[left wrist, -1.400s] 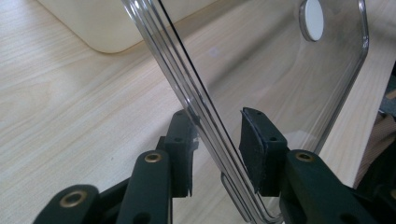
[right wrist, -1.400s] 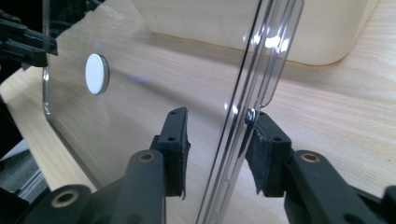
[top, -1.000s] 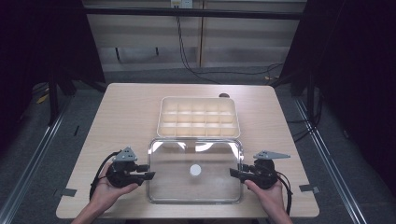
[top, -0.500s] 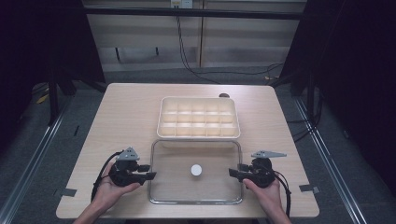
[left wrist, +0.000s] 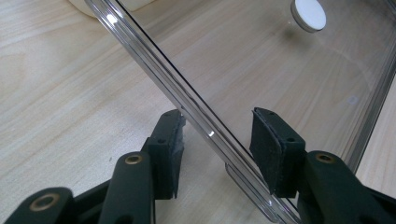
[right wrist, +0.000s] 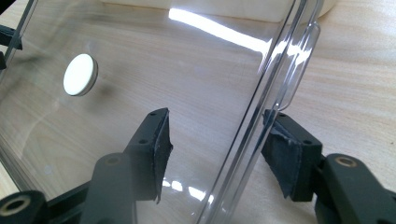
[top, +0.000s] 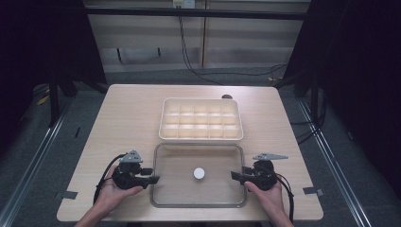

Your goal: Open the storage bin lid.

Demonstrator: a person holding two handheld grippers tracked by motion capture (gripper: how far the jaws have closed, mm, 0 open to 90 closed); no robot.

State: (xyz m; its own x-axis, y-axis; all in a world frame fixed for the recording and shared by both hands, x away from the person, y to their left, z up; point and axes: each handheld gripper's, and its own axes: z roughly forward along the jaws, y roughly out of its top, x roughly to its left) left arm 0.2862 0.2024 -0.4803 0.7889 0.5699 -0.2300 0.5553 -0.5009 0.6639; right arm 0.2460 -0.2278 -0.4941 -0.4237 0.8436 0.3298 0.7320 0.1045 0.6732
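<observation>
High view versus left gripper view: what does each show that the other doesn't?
High view alone: the cream compartment tray, the right claw and both hands. Left gripper view alone: the gap between the left claw pads and the clear lid rim; its jaws have just been opening. Shared: the lid, its white knob and the wooden table.
</observation>
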